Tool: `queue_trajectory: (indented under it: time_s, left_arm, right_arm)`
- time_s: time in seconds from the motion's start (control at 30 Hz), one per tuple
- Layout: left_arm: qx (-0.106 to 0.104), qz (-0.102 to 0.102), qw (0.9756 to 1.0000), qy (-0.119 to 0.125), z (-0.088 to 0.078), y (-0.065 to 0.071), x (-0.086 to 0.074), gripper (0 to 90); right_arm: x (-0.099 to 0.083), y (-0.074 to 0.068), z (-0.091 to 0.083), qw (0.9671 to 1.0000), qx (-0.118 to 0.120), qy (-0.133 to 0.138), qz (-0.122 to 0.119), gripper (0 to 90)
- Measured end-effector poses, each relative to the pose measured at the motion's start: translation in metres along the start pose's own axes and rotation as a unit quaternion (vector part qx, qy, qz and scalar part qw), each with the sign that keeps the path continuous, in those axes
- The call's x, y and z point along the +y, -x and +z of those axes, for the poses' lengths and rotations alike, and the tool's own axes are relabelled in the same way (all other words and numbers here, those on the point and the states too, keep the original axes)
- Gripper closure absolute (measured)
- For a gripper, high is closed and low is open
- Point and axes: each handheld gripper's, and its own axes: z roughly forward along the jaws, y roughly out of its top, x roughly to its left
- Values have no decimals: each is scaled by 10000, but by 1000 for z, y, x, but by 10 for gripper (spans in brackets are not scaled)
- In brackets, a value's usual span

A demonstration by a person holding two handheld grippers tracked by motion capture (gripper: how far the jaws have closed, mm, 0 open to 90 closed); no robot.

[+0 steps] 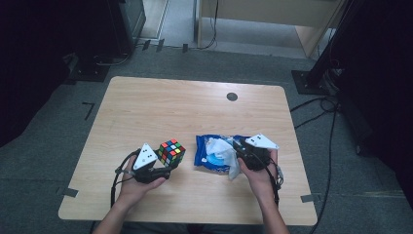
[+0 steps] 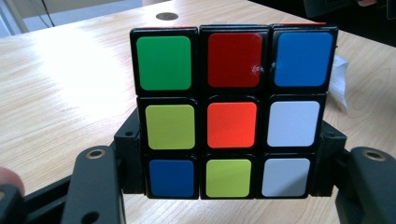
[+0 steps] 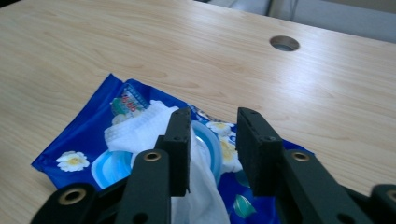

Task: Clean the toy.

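Left claw (image 1: 163,163), high view: clamped on the puzzle cube (image 1: 171,152), held at about 7 o'clock on the bench (image 1: 160,107). Right claw (image 1: 238,148) sits over the blue wipes pack (image 1: 207,156) at 5 o'clock, a white wipe (image 1: 234,168) trailing from it.

Left gripper view: both jaws press the cube's (image 2: 231,114) opposite sides low down, presumably to steady it for wiping.

Right gripper view: jaws stand apart; the wipe (image 3: 196,186) lies against one jaw, not pinched. Judged ready to draw it.
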Motion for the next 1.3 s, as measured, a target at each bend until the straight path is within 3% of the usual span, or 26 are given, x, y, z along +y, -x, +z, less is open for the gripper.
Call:
queue_trajectory:
  time_s: [0.03, 0.07, 0.13, 0.2, 0.23, 0.27, 0.33, 0.4, 0.47, 0.53, 0.67, 0.73, 0.8, 0.9, 0.93, 1.03, 1.07, 1.1, 1.17, 1.3]
  left_arm:
    - [5, 2, 10000, 1, 0, 0, 0, 340]
    - [10, 5, 10000, 0, 0, 0, 0, 339]
    - [26, -5, 10000, 7, 0, 0, 0, 339]
    - [42, 4, 10000, 14, -1, -1, 0, 339]
    - [43, 2, 10000, 16, -1, -1, 0, 339]
    - [49, -2, 10000, 19, -1, -1, 0, 339]
    - [53, 13, 10000, 18, -1, -1, 0, 340]
    - [50, 34, 10000, 18, -1, 0, 0, 340]
    - [49, 42, 10000, 20, -1, 1, 0, 339]
    - [38, 52, 10000, 15, -1, 2, 0, 340]
    - [26, 58, 10000, 2, 0, 2, 0, 340]
    - [12, 70, 10000, -4, 0, 3, 0, 339]
    - [6, 80, 10000, 1, 1, 4, 0, 340]
    - [-17, 97, 10000, 0, 1, 6, 0, 340]
    - [-28, 120, 9999, -2, 2, 6, 0, 339]
    - [-92, 126, 9999, 12, 3, 9, 1, 340]
    - [-125, 129, 9998, 22, 3, 10, 1, 340]
    - [-137, 147, 9998, 32, 3, 11, 1, 340]
    - [-187, 194, 9996, 22, 4, 13, 1, 340]
    - [-254, 243, 9994, 14, 6, 17, 0, 340]
  right_arm:
    - [0, -1, -1, 9999, -76, -48, 59, 630]
    - [1, -2, -2, 9994, -230, -125, 235, 604]
    - [1, -6, -4, 9970, -322, -182, 678, 555]
    - [-2, -10, -3, 9895, -180, -223, 1417, 463]
    - [-5, -11, -1, 9842, -134, -260, 1745, 448]
    - [-8, -12, 2, 9820, -125, -269, 1866, 409]
    - [-16, -18, 10, 9771, -414, -389, 2052, 372]
    - [-24, -21, 21, 9756, -467, -552, 2073, 344]
    - [-30, -22, 27, 9765, -539, -626, 1989, 420]
    - [-35, -20, 30, 9769, -691, -665, 1907, 574]
    - [-35, -13, 26, 9830, -532, -532, 1675, 841]
    - [-32, -12, 21, 9870, -513, -357, 1483, 872]
    - [-26, -14, 15, 9918, -323, -33, 1238, 879]
    - [-16, -23, 7, 9967, -107, 393, 706, 884]
    - [-11, -29, 3, 9975, 99, 564, 425, 884]
    - [-3, -46, -1, 9942, 615, 809, -364, 883]
    - [-1, -55, -2, 9902, 739, 937, -720, 883]
    - [-1, -62, -3, 9867, 902, 1037, -870, 882]
    - [1, -74, -3, 9799, 1302, 1138, -990, 880]
    - [2, -90, 0, 9714, 1797, 1181, -1012, 878]
